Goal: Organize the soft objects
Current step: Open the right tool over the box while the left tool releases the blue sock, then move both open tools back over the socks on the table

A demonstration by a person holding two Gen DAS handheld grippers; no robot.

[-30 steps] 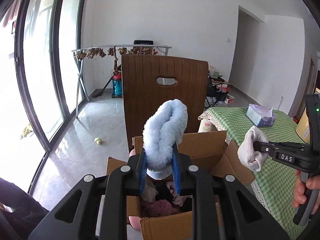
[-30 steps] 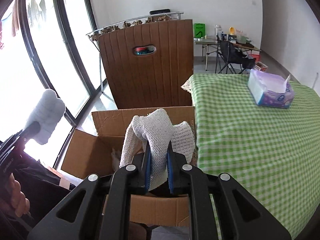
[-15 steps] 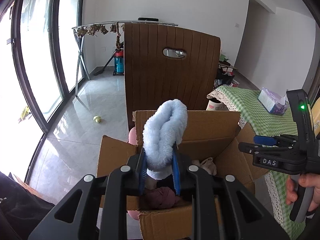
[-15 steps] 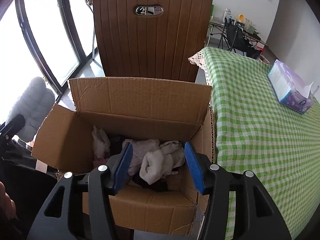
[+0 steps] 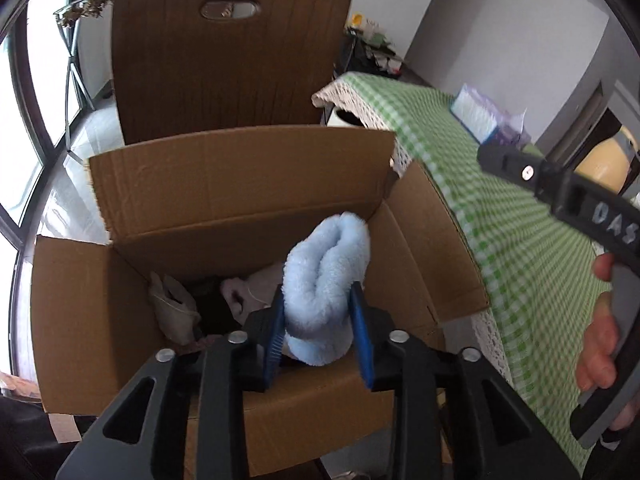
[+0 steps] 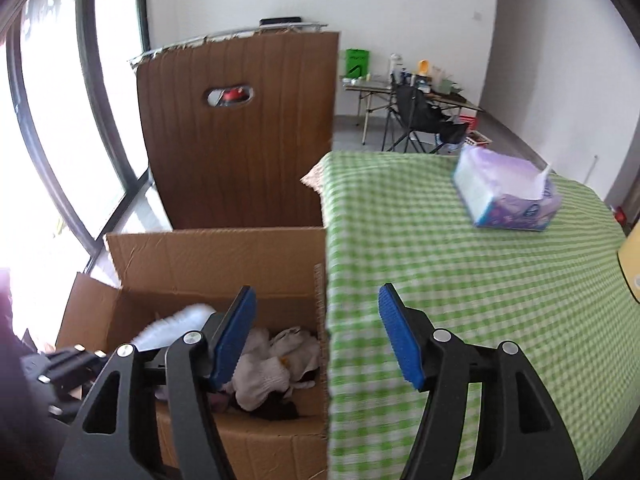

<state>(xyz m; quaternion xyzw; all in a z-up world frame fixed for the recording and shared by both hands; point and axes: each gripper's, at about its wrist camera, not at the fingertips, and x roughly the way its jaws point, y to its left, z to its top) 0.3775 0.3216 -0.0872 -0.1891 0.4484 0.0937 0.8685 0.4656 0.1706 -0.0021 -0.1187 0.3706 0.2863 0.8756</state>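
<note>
Left tool [image 5: 318,330]: jaws just widening, blue fluffy sock [image 5: 326,280] between them, over the cardboard box [image 5: 240,184].
Right tool [image 6: 316,336]: wide open, empty.
Done: pale socks [image 6: 276,360] boxed.
Left: dropping the blue one.

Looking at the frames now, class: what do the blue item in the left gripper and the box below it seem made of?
Blue sock: seemingly plush fleece or chenille, matte; fuzzy pile shows. Box: corrugated cardboard, plain brown; creased flaps, raw edges.

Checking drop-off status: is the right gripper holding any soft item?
No, the right gripper stands open and empty, its blue pads apart over the edge of the green checked tablecloth.
</note>
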